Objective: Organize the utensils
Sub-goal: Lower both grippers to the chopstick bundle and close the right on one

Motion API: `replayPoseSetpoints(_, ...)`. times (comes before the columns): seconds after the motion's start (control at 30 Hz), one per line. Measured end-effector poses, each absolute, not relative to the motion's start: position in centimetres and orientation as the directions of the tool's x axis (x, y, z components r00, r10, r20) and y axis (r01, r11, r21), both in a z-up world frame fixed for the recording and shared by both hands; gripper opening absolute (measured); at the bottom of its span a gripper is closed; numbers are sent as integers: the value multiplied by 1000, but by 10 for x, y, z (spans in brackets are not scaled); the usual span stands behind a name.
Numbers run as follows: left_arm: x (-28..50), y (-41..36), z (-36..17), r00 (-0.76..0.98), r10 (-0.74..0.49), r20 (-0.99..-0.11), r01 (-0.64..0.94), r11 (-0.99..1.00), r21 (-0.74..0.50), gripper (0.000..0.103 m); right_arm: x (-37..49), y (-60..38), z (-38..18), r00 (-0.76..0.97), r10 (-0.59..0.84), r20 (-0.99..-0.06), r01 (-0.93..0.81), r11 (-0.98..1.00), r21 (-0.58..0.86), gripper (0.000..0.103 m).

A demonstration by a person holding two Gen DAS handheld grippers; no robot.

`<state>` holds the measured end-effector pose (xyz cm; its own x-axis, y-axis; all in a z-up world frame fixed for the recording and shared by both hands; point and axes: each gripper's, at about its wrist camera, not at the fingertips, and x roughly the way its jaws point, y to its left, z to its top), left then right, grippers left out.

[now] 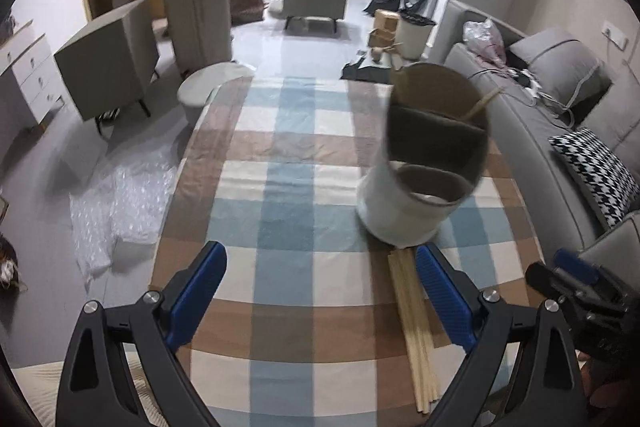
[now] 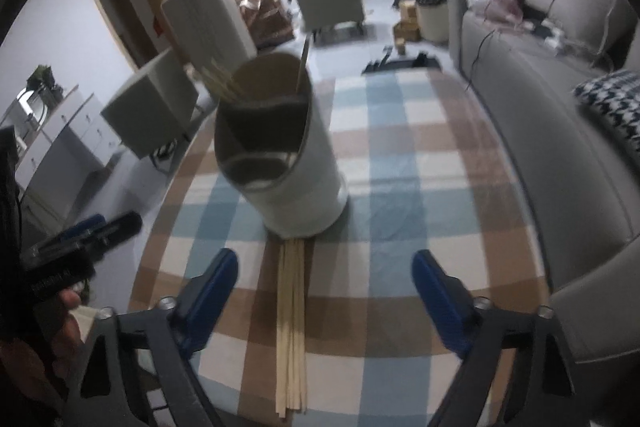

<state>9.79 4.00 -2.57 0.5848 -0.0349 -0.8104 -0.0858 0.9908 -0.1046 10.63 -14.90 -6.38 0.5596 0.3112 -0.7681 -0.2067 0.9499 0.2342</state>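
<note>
A white cylindrical utensil holder with dark inner dividers stands on the checked tablecloth; it also shows in the right wrist view. A few wooden chopsticks stick out of it. A bundle of loose wooden chopsticks lies flat on the cloth just in front of the holder, also seen from the right wrist. My left gripper is open and empty, left of the bundle. My right gripper is open and empty, straddling the bundle above it.
The table carries a blue, brown and white checked cloth. A grey sofa with a patterned cushion runs along the right. A round stool, cabinets and bubble wrap are on the floor to the left.
</note>
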Motion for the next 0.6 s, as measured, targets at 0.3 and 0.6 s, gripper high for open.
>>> replayPoseSetpoints(0.3, 109, 65, -51, 480, -64, -875, -161, 974, -159, 93, 135, -119, -110, 398, 285, -872, -231, 951, 205, 63)
replayPoseSetpoints(0.6, 111, 89, -63, 425, -84, -901, -230, 953, -197, 93, 155, -78, -148, 295, 252, -922, -294, 942, 163, 30)
